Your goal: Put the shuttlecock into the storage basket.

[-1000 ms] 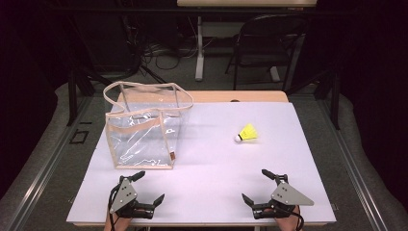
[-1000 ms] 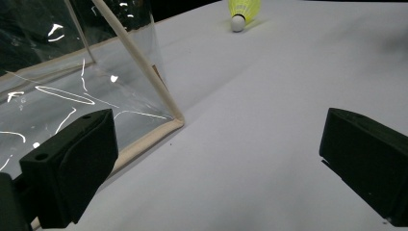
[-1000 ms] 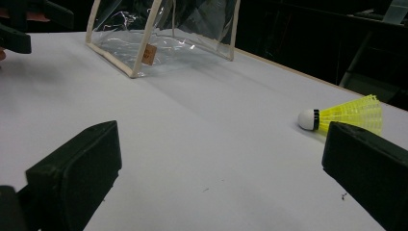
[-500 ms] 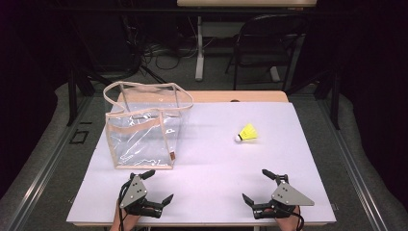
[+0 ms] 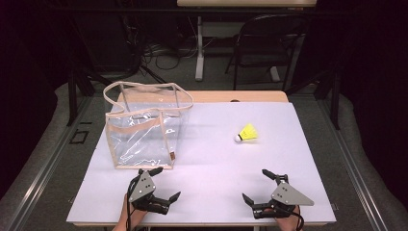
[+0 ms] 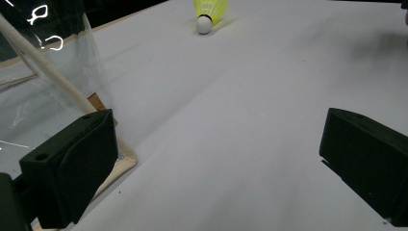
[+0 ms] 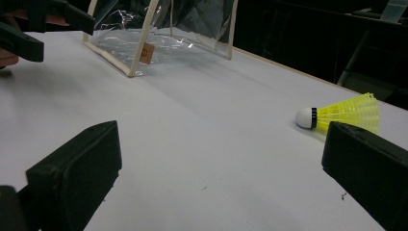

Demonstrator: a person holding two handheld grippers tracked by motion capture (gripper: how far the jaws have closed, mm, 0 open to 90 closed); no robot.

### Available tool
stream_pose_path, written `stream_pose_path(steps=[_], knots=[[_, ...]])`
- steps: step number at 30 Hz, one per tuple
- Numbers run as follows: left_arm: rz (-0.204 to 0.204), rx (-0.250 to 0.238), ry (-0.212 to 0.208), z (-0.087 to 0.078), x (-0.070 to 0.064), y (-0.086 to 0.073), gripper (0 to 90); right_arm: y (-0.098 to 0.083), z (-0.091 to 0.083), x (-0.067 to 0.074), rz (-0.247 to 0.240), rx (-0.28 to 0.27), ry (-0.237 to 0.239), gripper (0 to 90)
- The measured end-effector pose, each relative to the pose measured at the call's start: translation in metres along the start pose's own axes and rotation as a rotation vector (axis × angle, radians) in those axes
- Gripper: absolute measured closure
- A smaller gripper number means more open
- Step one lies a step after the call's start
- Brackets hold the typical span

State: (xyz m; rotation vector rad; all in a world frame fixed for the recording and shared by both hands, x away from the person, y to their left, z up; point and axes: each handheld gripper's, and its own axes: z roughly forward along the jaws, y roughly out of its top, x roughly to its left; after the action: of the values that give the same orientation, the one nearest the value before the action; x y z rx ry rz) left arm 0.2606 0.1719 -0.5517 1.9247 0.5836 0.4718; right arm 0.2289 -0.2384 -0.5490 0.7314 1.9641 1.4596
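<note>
A yellow shuttlecock (image 5: 247,133) with a white cork lies on its side on the white table (image 5: 211,159), right of centre. A clear plastic bag (image 5: 143,126) with beige trim and handles stands upright at the left. My left gripper (image 5: 164,184) is open near the front edge, just in front of the bag's near right corner (image 6: 113,161); the shuttlecock (image 6: 210,12) lies far ahead of it. My right gripper (image 5: 257,186) is open at the front right with nothing between its jaws. The shuttlecock (image 7: 341,113) lies ahead of it to the right, the bag (image 7: 163,33) to the far left.
A wooden strip (image 5: 240,97) runs along the table's far edge. Beyond it stand a black chair (image 5: 269,43) and a table leg (image 5: 198,48) on a grey floor. The left gripper (image 7: 43,29) shows at the upper left of the right gripper view.
The left gripper has moved right and slightly forward, closer to the bag's near right corner, and turned. The right gripper, bag and shuttlecock have stayed put.
</note>
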Motion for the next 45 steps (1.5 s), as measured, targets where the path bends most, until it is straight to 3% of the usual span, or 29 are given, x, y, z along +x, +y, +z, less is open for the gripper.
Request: stream_pose_path(steps=[31, 36, 45], knots=[[0.026, 0.002, -0.069, 0.032, 0.002, 0.026, 0.0, -0.001, 0.001, -0.001, 0.004, 0.005, -0.006, 0.0], [0.046, 0.005, -0.078, 0.036, 0.002, 0.032, 0.0, -0.001, 0.001, 0.000, 0.004, 0.006, -0.003, 0.0], [0.058, 0.033, -0.087, 0.052, 0.001, 0.041, 0.0, -0.001, 0.001, 0.000, 0.002, 0.008, -0.003, 0.0]])
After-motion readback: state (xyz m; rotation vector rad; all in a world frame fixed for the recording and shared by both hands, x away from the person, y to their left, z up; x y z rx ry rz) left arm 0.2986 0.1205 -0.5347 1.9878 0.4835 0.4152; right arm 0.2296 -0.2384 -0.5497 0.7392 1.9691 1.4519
